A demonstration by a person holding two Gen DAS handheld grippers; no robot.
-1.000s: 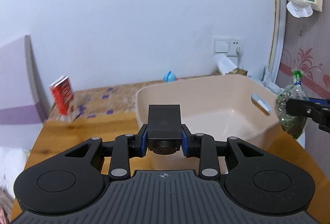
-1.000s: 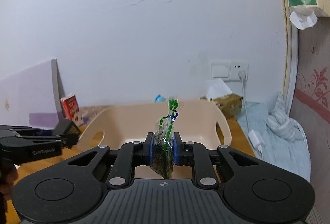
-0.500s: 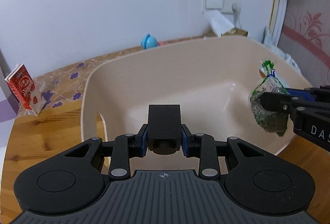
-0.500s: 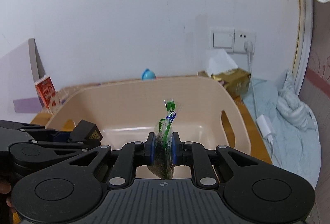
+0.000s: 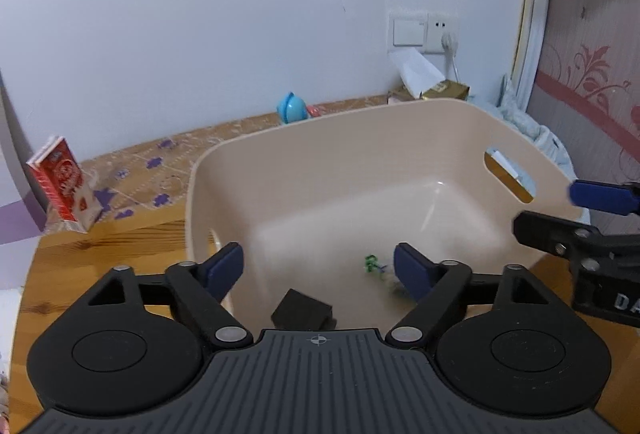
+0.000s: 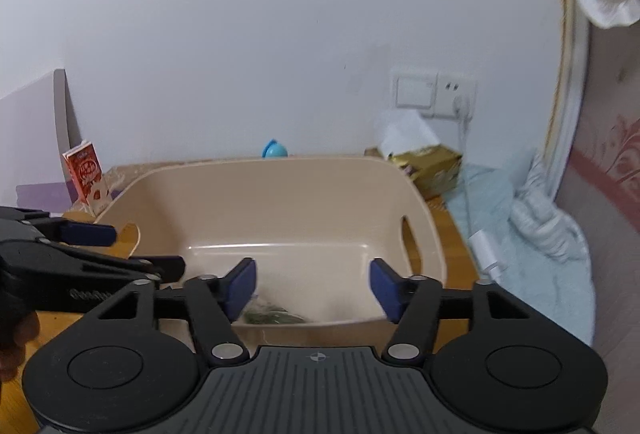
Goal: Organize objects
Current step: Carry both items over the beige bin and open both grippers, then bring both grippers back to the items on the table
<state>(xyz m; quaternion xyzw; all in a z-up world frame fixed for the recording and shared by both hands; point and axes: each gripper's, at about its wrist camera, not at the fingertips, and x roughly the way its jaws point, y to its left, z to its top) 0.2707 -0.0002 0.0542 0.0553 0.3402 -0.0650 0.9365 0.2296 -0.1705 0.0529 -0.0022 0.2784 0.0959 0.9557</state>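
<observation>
A big tub [image 5: 400,138] made of smooth tan plastic sits on the wooden surface [image 5: 100,246]. It has round corners and a cut-out handle on each side. Inside, on the bottom, lie a small black box [image 5: 302,312] and a clear little bag [image 6: 272,315] of dark green bits, tied with a green top.

A red and white carton [image 5: 62,186] stands on the surface by the white wall [image 5: 200,14]. A round blue toy [image 5: 292,108] and a gold tissue box [image 6: 428,166] sit behind the tub. A pale blue cloth [image 6: 532,218] lies bunched up to the right.

The left hand-held gripper [image 5: 319,270] is spread wide over the tub and holds nothing. The right hand-held gripper [image 6: 313,288] is spread wide too, with nothing in it. The bag lies in the tub below its blue pads [image 6: 240,286].
</observation>
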